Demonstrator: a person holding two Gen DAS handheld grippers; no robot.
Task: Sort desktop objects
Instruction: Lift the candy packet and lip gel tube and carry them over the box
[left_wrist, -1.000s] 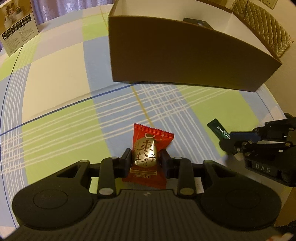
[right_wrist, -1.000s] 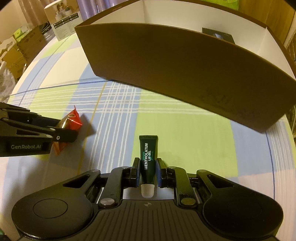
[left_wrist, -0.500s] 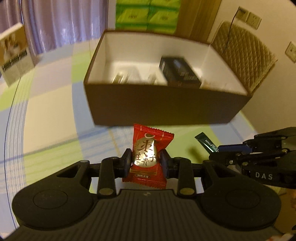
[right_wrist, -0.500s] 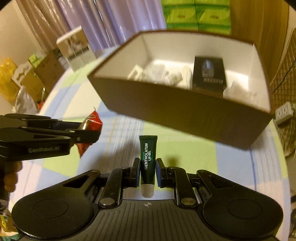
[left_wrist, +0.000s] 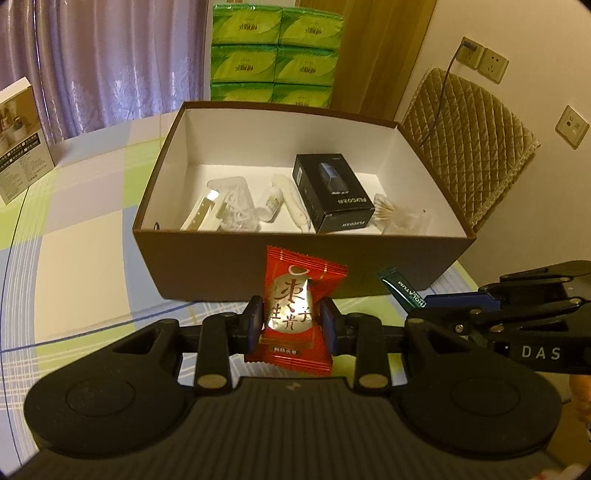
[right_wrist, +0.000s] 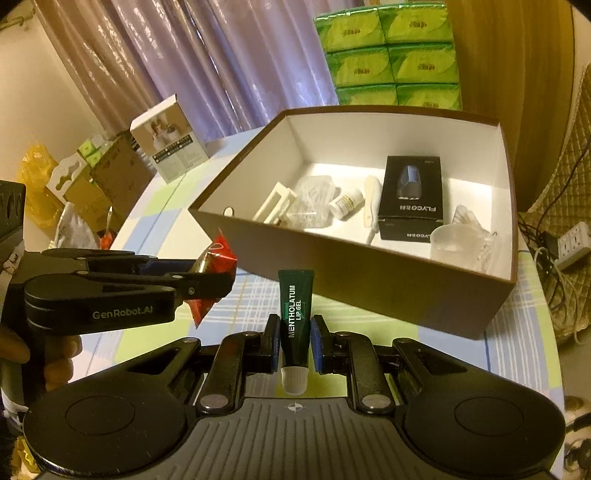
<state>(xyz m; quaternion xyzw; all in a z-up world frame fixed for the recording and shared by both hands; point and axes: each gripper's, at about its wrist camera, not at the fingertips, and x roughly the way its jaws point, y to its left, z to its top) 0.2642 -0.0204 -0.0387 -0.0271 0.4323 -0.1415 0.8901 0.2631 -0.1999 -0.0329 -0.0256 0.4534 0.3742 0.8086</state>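
Observation:
My left gripper is shut on a red candy packet, held in the air in front of the brown box. My right gripper is shut on a green lip gel tube, cap toward the camera, also raised before the box. In the right wrist view the left gripper with the candy packet hangs at the left. The left wrist view shows the right gripper and the tube at the right. Both sit below the box rim.
The open box holds a black carton, a small white bottle, white plastic pieces and a clear bag. A printed carton stands far left on the checked tablecloth. Green tissue packs stack behind the box.
Both grippers have risen from near the tablecloth with their items, so the inside of the box is now in sight. The grips on candy and tube are unchanged.

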